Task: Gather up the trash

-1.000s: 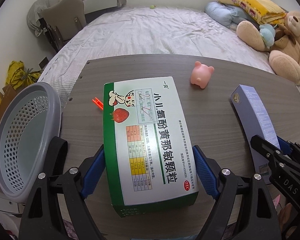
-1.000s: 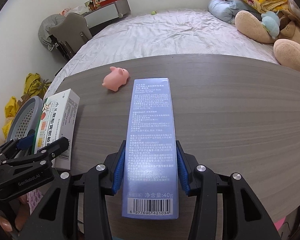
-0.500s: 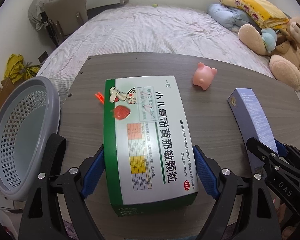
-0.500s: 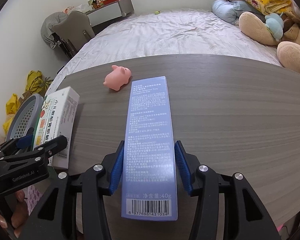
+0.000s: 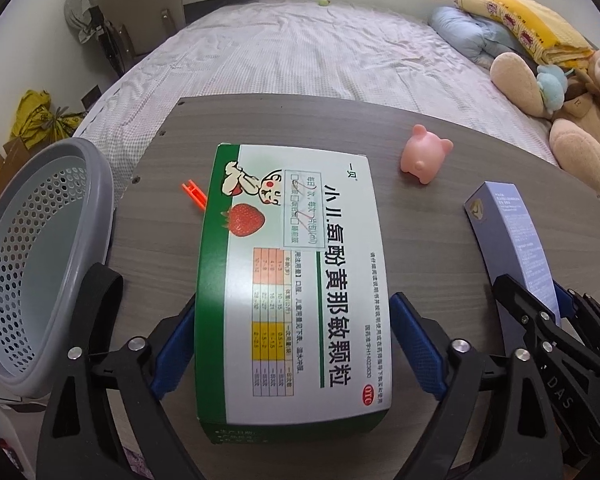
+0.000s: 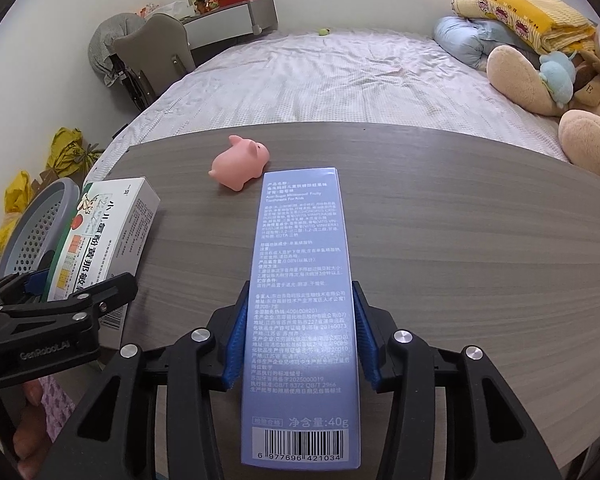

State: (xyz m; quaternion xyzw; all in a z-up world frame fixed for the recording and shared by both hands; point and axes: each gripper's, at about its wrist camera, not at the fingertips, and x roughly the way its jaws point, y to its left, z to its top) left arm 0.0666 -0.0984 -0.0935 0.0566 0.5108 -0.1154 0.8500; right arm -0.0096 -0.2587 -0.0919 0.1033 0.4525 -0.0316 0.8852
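Observation:
My left gripper (image 5: 292, 344) is shut on a green and white medicine box (image 5: 296, 264) and holds it above the grey table (image 5: 440, 220). My right gripper (image 6: 300, 340) is shut on a long blue toothpaste box (image 6: 300, 300), also held above the table. The blue box shows at the right of the left wrist view (image 5: 512, 232), and the medicine box at the left of the right wrist view (image 6: 108, 236). A grey perforated basket (image 5: 32, 260) stands off the table's left edge, beside the left gripper.
A pink toy pig (image 5: 424, 156) and a small orange plastic piece (image 5: 194, 194) lie on the table. A bed (image 5: 320, 52) with pillows and plush toys (image 5: 560, 108) lies beyond the table. A chair (image 5: 140, 12) and yellow bags (image 5: 40, 116) are at the left.
Both grippers have lifted a little with their boxes and drawn slightly back. The grips have not changed.

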